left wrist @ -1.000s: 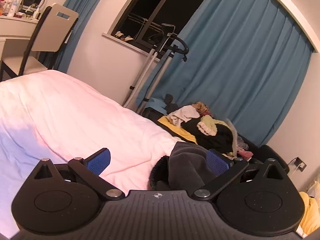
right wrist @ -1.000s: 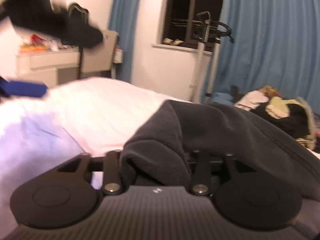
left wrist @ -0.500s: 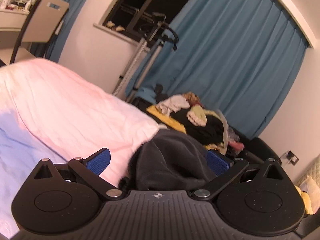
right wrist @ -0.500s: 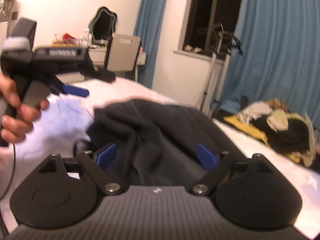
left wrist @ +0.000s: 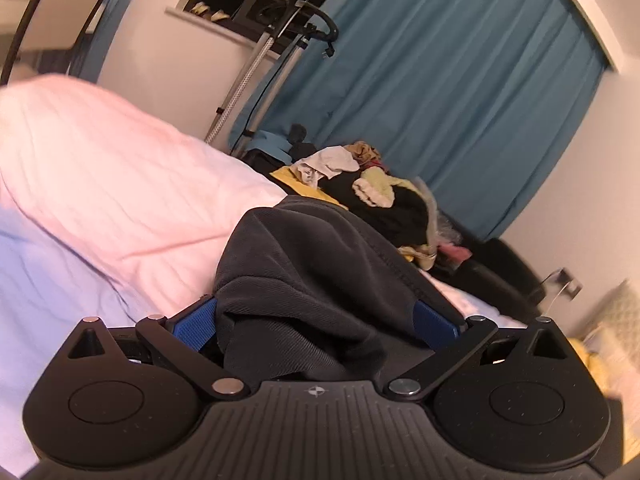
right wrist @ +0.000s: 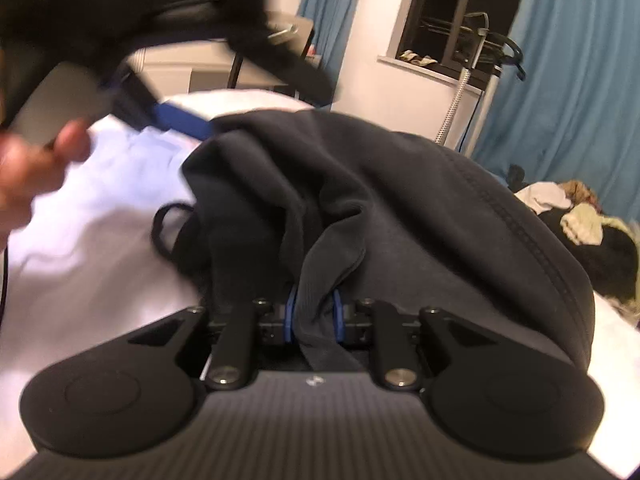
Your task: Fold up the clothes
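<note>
A dark grey sweatshirt (left wrist: 320, 264) lies bunched on the white bed (left wrist: 100, 184). In the left wrist view my left gripper (left wrist: 316, 320) is open, its blue pads wide apart with a fold of the sweatshirt lying between them. In the right wrist view my right gripper (right wrist: 314, 312) is shut on a fold of the sweatshirt (right wrist: 380, 208), blue pads pressed on the cloth. The left gripper also shows blurred at upper left of the right wrist view (right wrist: 176, 120), at the sweatshirt's far edge, held by a hand (right wrist: 36, 164).
A pile of mixed clothes (left wrist: 372, 196) lies beyond the bed by the blue curtain (left wrist: 460, 80). A garment steamer stand (left wrist: 280, 40) is by the window. A chair (left wrist: 52, 12) and a desk are at far left.
My right gripper, open half a second ago, has shut on a fold of the sweatshirt. The left gripper has moved in so the cloth fills the gap between its open pads.
</note>
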{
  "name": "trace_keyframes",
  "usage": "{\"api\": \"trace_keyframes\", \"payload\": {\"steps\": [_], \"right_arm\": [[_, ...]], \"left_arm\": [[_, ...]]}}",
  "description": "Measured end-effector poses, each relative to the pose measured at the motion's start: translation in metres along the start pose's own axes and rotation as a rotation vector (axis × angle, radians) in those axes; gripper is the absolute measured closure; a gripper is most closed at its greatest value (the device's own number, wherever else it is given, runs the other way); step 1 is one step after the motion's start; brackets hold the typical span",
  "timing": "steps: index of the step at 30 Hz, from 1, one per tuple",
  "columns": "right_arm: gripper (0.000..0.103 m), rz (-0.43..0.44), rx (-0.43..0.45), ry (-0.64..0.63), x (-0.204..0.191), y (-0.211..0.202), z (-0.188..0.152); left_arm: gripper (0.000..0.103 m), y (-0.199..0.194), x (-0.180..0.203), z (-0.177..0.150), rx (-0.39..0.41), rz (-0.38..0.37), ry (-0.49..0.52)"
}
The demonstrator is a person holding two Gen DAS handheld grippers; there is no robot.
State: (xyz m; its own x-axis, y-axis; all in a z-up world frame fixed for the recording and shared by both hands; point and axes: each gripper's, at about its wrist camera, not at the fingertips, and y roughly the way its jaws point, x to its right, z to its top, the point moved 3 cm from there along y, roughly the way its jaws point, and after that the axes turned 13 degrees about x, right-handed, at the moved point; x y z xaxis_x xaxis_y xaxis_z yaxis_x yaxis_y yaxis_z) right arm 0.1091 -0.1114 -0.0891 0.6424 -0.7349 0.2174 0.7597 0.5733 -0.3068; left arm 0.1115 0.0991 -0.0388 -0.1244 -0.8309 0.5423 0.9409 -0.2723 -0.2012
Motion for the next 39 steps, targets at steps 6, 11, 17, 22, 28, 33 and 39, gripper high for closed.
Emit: {"api": "trace_keyframes", "payload": {"steps": [6, 11, 17, 22, 28, 33, 39], "right_arm": [[0.075, -0.011, -0.039, 0.063, -0.004, -0.016, 0.003], [0.065, -0.020, -0.024, 0.165, 0.000, -0.028, 0.008], [0.061, -0.075, 0.094, 0.218, 0.017, -0.036, 0.014], [0.062, -0.050, 0.074, 0.275, 0.029, -0.015, 0.004], [0.096, -0.092, 0.159, 0.203, 0.029, -0.025, 0.020], [0.096, -0.080, 0.154, 0.063, 0.008, -0.046, 0.033], [0.095, -0.015, 0.009, -0.038, -0.013, -0.021, 0.002]], "left_arm": [[0.004, 0.000, -0.020, 0.005, 0.017, -0.013, -0.129], [0.019, -0.002, -0.021, 0.011, 0.044, 0.025, -0.142], [0.029, -0.025, -0.012, 0.025, 0.156, 0.069, -0.172], [0.029, -0.029, 0.012, 0.021, 0.160, -0.016, -0.106], [0.010, -0.007, 0.022, -0.006, 0.029, -0.101, -0.135], [0.010, 0.015, -0.001, -0.018, 0.029, -0.071, -0.217], [0.057, 0.036, -0.043, -0.014, 0.065, 0.103, -0.344]]}}
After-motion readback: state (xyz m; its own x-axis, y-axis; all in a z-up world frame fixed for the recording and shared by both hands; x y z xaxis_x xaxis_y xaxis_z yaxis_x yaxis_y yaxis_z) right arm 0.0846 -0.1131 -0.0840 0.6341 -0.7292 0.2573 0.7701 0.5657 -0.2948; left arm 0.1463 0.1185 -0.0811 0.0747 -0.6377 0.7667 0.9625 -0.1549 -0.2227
